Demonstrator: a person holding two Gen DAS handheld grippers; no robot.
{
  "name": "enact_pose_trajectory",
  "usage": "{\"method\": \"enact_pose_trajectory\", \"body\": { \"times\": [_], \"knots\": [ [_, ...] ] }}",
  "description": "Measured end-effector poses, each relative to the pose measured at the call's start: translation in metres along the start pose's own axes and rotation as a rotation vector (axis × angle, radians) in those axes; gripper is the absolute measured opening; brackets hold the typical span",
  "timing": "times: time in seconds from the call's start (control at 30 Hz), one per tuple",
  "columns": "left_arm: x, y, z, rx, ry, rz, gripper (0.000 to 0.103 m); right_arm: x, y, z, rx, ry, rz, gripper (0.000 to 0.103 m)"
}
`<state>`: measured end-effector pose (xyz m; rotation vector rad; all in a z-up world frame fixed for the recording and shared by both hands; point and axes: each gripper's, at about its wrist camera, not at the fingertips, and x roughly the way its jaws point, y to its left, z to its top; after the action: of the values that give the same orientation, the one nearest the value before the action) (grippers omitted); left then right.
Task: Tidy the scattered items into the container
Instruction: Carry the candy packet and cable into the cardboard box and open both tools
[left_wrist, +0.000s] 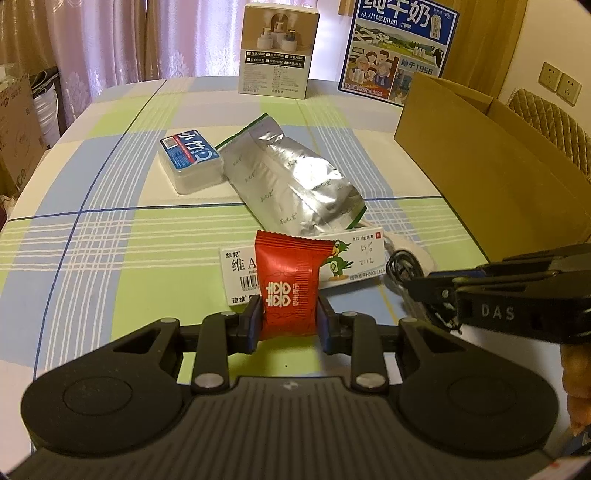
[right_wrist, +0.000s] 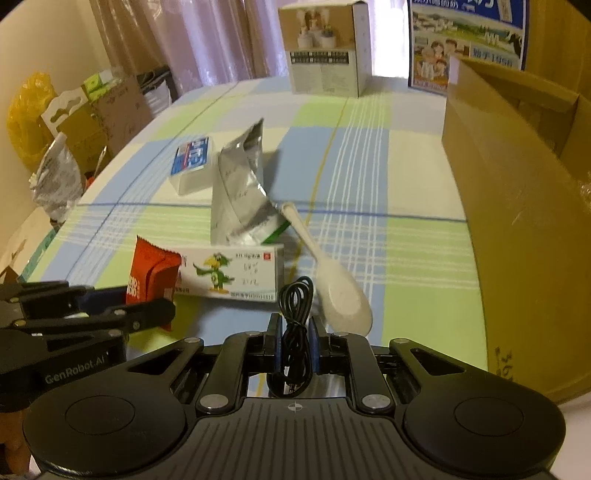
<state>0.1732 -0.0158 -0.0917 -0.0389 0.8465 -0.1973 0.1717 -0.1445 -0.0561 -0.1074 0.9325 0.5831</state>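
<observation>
On the table — fingers (left_wrist: 289, 317) pinch red packet (left_wrist: 287, 280).

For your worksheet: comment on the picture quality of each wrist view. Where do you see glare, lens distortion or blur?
Left wrist view: warm indoor light; glare on the crinkled silver foil pouch; fisheye bends the checked tablecloth lines and darkens the corners. Right wrist view: same curved distortion; the cardboard box at the edge looks soft and stretched, while the black cable stays fairly sharp.

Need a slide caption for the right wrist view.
Right gripper shut on black cable, spoon beside it, cardboard box at right.
</observation>
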Motion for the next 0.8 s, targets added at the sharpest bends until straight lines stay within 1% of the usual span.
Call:
{"method": "enact_pose_trajectory", "body": {
  "times": [0.1, 0.2, 0.37, 0.63, 0.8],
  "knots": [
    [-0.001, 0.0, 0.0, 0.003, -0.004, -0.001, 0.025, -0.004, 0.001, 0.0, -0.006, -0.018, -0.003, 0.011],
    [-0.005, -0.001, 0.002, 0.005, -0.017, 0.001, 0.025, -0.007, 0.006, 0.002, -0.042, -0.033, -0.018, 0.011],
    [-0.011, -0.006, 0.009, 0.018, -0.034, 0.002, 0.025, -0.019, 0.008, 0.009, -0.051, -0.063, -0.018, 0.011],
    [-0.032, -0.023, 0.02, 0.045, -0.052, 0.004, 0.025, -0.066, 0.0, 0.018, -0.057, -0.143, -0.029, 0.011],
    [-0.051, -0.048, 0.033, 0.074, -0.075, -0.015, 0.025, -0.102, -0.014, 0.021, -0.055, -0.2, -0.05, 0.011]
  ]
}}
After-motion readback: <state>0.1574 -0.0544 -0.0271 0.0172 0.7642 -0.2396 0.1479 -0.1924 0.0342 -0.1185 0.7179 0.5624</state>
